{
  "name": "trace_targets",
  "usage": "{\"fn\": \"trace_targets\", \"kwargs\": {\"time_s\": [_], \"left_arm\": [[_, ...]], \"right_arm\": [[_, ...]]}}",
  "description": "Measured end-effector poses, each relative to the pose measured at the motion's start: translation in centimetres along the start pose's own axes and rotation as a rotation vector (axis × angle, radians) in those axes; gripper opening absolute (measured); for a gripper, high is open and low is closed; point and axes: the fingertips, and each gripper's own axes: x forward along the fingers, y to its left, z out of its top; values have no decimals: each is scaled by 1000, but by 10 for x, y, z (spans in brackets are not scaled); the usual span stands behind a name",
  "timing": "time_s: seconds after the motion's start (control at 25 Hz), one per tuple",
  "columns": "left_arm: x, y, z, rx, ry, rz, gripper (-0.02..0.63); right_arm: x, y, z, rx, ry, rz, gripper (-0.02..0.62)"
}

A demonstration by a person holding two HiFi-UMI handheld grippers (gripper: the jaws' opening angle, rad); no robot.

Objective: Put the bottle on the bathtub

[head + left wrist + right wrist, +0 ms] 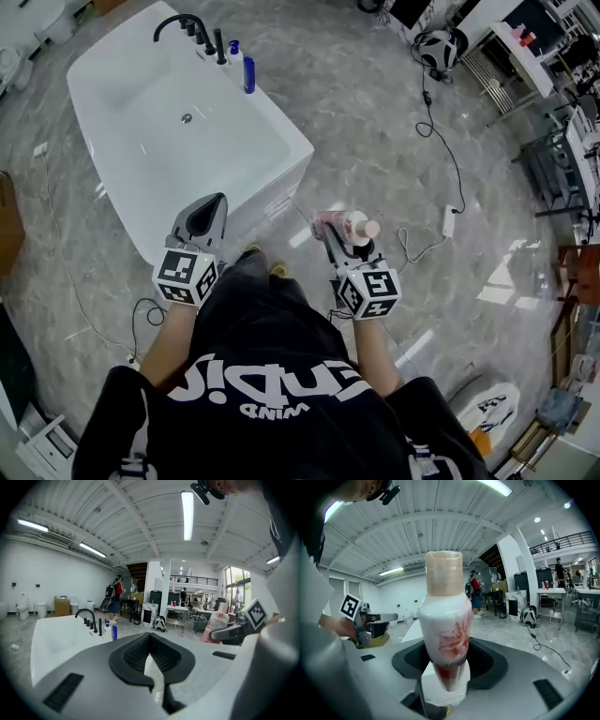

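Note:
My right gripper [343, 240] is shut on a white bottle [351, 227] with a pink pattern and a beige cap. The bottle lies tilted over the marble floor, to the right of the white bathtub [274, 184]. In the right gripper view the bottle [443, 625] stands up between the dark pads [485, 665], held at its narrow base. My left gripper [210, 214] hangs over the tub's near corner, shut with nothing in it. The left gripper view looks past the left gripper [151, 662] along the bathtub [51, 641] and shows the bottle [216, 623] at the right.
A black faucet [184, 22] and a blue bottle [248, 75] stand on the tub's far rim. A cable and a power strip [448, 221] lie on the floor to the right. A helmet [439, 47] and tables stand at the far right. My own legs fill the bottom.

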Motion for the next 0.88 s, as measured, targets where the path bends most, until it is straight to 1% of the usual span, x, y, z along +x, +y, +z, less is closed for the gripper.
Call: {"fn": "trace_targets", "kwargs": {"time_s": [0.48,0.88], "left_arm": [[81,50,22,-12,-9,6,6],[159,102,24,-47,23,25,6]], "right_arm": [[90,-28,30,-16,25,22,238],[190,-53,51,-34,74,63,238]]}}
